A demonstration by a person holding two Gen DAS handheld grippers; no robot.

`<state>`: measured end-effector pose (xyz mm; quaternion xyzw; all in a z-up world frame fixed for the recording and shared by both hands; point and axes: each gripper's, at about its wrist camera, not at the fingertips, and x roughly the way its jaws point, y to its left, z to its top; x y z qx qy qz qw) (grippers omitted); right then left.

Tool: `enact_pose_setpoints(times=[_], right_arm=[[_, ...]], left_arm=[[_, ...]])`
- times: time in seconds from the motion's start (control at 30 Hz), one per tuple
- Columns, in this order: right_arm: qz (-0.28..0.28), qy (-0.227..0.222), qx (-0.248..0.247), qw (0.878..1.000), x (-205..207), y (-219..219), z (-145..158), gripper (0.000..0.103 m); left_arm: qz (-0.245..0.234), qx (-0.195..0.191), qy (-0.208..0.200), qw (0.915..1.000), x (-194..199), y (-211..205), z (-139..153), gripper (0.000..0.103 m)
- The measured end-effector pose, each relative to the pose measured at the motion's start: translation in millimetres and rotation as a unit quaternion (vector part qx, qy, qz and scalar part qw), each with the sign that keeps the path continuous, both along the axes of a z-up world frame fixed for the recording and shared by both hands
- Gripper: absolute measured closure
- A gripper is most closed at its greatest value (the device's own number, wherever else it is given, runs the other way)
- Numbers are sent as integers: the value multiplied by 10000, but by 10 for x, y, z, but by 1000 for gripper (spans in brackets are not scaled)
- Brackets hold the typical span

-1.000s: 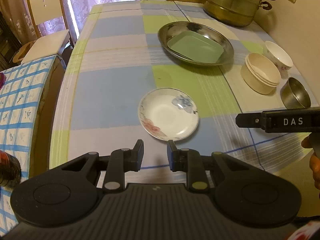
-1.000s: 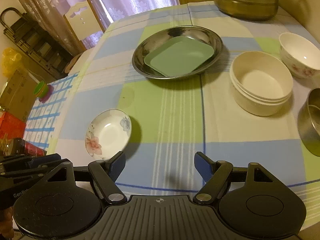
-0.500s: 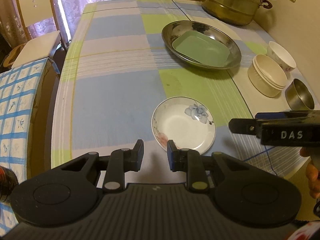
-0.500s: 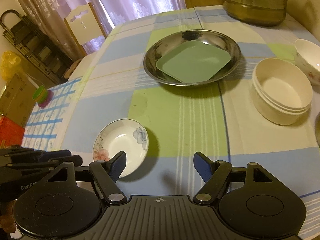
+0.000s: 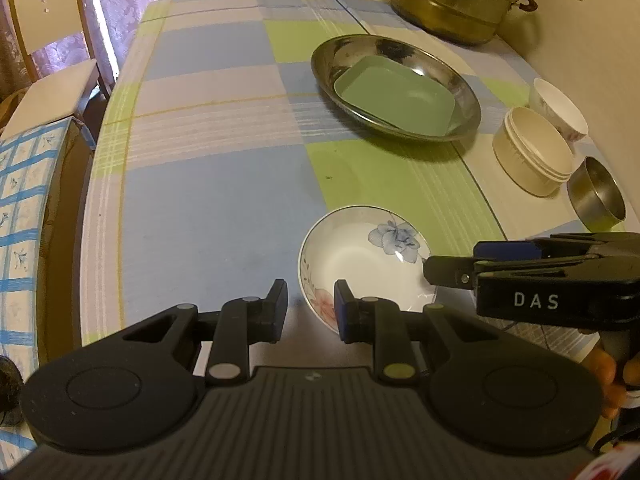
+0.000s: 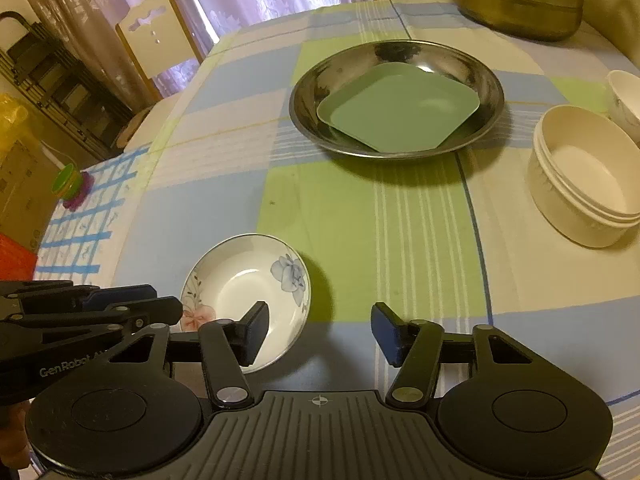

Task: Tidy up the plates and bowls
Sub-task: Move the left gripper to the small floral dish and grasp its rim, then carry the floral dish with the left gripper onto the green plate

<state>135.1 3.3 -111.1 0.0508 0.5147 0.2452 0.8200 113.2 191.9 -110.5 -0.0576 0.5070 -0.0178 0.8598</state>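
A small white plate with flower prints [image 5: 360, 264] [image 6: 240, 288] lies near the front edge of the checked tablecloth. My left gripper [image 5: 311, 308] hovers at its left rim, jaws a narrow gap apart with nothing between them. My right gripper [image 6: 320, 330] is over the plate's right rim. Its jaws are closing, the left finger [image 6: 256, 332] above the plate's inside and the right finger outside the rim, neither pad pressing. Farther back, a green square plate [image 5: 396, 100] [image 6: 400, 108] rests in a steel basin [image 5: 320, 60] [image 6: 308, 80].
At the right stand stacked cream bowls [image 5: 532, 156] [image 6: 580, 176], a white floral bowl [image 5: 560, 108] [image 6: 624, 96] and a small steel bowl [image 5: 596, 196]. A big steamer pot [image 5: 452, 4] [image 6: 520, 0] is at the back. A chair [image 5: 40, 60] stands left of the table.
Both grippers have come forward and lower onto the floral plate, one at each side. The right gripper's jaws have narrowed. The left jaws keep the same small gap.
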Motion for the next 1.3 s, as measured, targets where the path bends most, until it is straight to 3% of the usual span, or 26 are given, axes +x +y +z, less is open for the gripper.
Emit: enact_pose_setpoints(times=[0.93,1.17,1.3], right_arm=[[82,86,-162,9998,43,202,-142,80],[126,115,-170,9997,40,230,-164,91],[133,76,-182,9997,14,236,-159,92]], left_arm=[[-14,-25,178,9998,155,54,-227,82],[-77,-74,183,9998,153,33,-260,89],[-132,-69,155,9998,137,0,-270,92]])
